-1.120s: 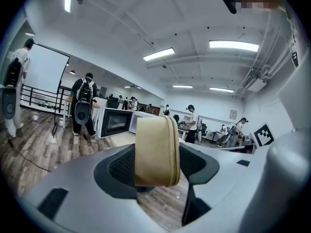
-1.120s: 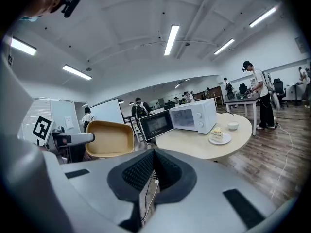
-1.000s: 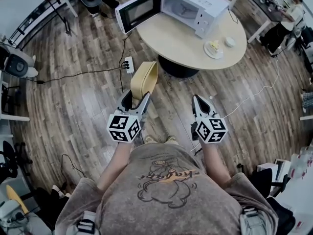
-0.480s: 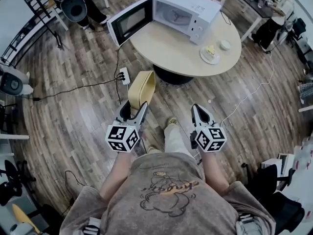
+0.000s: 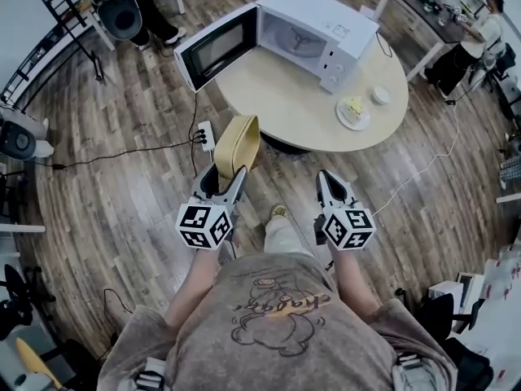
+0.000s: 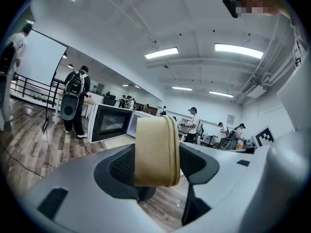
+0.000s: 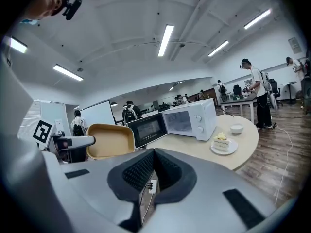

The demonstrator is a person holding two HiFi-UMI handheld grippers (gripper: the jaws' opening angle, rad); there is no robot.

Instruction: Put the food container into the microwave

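Note:
A tan food container (image 5: pixel 237 144) stands on its edge between the jaws of my left gripper (image 5: pixel 221 179), which is shut on its lower rim. In the left gripper view the container (image 6: pixel 154 152) fills the gap between the pads. My right gripper (image 5: pixel 329 185) is level with the left one, shut with nothing in it. A white microwave (image 5: pixel 319 23) stands on the round beige table (image 5: pixel 298 98) ahead, with its door (image 5: pixel 214 46) swung open to the left. The right gripper view shows the container (image 7: pixel 111 141), the microwave (image 7: pixel 190 118) and my right gripper (image 7: pixel 154 152).
On the table's right part are a plate with a slice of cake (image 5: pixel 353 110) and a small white bowl (image 5: pixel 380 95). A power strip (image 5: pixel 201 135) and cables lie on the wooden floor. People stand at desks (image 5: pixel 423 6) behind.
Both grippers have travelled forward toward the table together with the person, and the table and microwave look nearer. The container stays held the same way.

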